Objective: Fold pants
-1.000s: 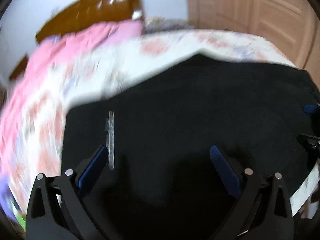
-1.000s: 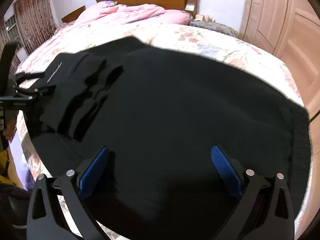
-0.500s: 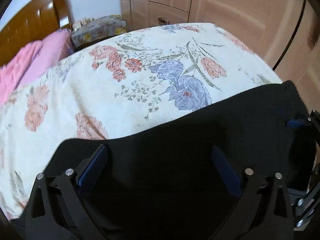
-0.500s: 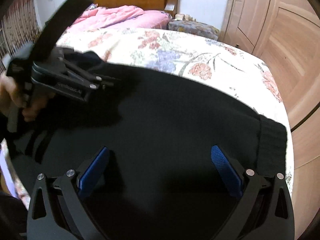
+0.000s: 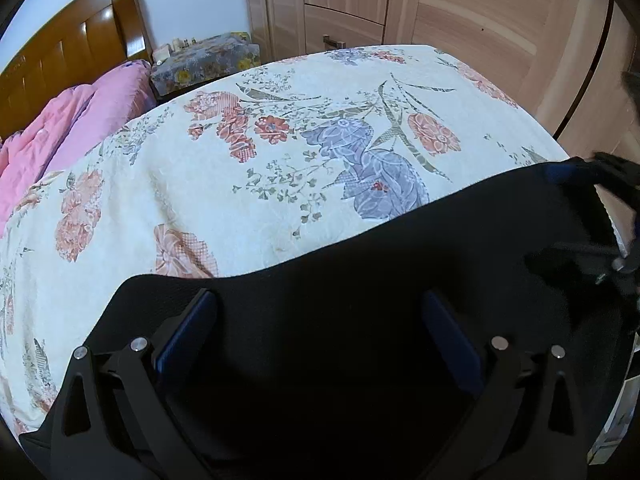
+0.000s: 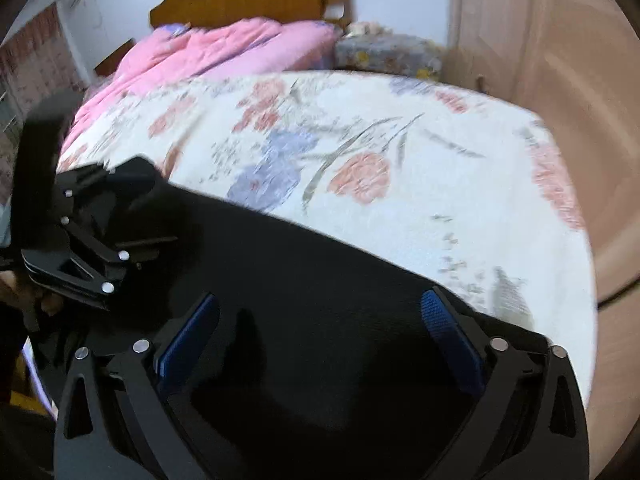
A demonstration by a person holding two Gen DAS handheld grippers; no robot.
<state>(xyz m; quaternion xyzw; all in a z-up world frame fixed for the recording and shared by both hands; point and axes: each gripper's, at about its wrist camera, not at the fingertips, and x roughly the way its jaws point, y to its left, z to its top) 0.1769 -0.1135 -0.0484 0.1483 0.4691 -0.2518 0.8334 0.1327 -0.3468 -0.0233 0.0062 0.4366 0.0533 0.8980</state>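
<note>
Under both tongs lie the black pants (image 5: 360, 280), spread on the near edge of the floral bed (image 5: 280, 152). Left gripper (image 5: 320, 320) and right gripper (image 6: 320, 316) hover released, grasping nothing. For a clean fold, pinch both corners evenly first.
</note>
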